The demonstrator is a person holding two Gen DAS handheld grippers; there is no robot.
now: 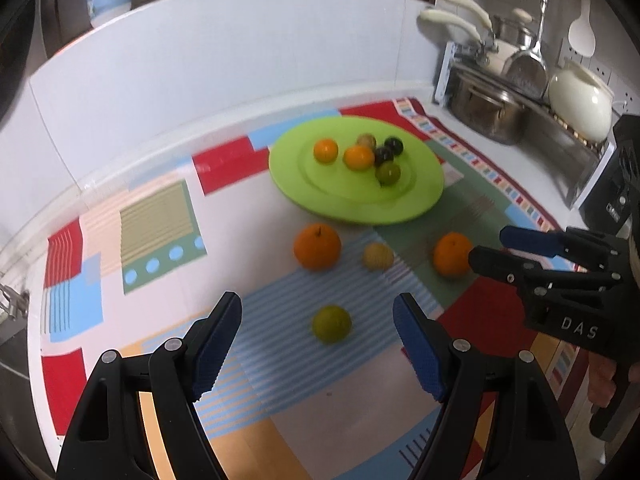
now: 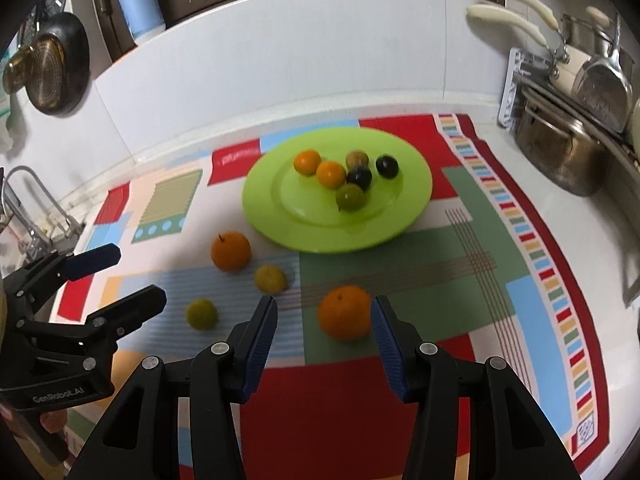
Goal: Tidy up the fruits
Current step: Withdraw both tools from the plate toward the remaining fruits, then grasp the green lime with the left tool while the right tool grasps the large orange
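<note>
Fruits sit in two groups: four loose on the patterned cloth, six on the green plate.

Left claw (image 1: 318,344): jaws wide, holding nothing. A small green citrus (image 1: 331,324) lies on the blue-striped patch of the cloth (image 1: 160,224), in line with the gap between the blue pads (image 1: 214,350) and a little ahead of the tips, touching neither.

Right claw (image 2: 324,322): jaws wide, empty. A large orange (image 2: 345,312) rests on the cloth between the fingertips; contact with either pad cannot be told. In the left wrist view this claw (image 1: 490,248) reaches in from the right, tips just beside that orange (image 1: 453,254).

Beyond the claws, loose on the cloth: a stemmed orange (image 1: 317,246) and a small yellowish fruit (image 1: 377,256) just to its right, close but apart. Both lie between the green citrus and the plate.

Green plate (image 1: 320,196) farther back on the cloth, near the white wall. On it, clustered: two small oranges (image 1: 325,150) (image 1: 358,157), two dark round fruits (image 1: 393,145) (image 1: 383,155), one green fruit (image 1: 388,173), one brownish fruit (image 1: 366,141), partly hidden behind the others.

Right edge of the counter (image 1: 532,160): a steel pot (image 1: 486,110) and a cream kettle (image 1: 580,100) on a rack. Blue-and-white pump bottle (image 2: 140,4) on the ledge above the wall.
</note>
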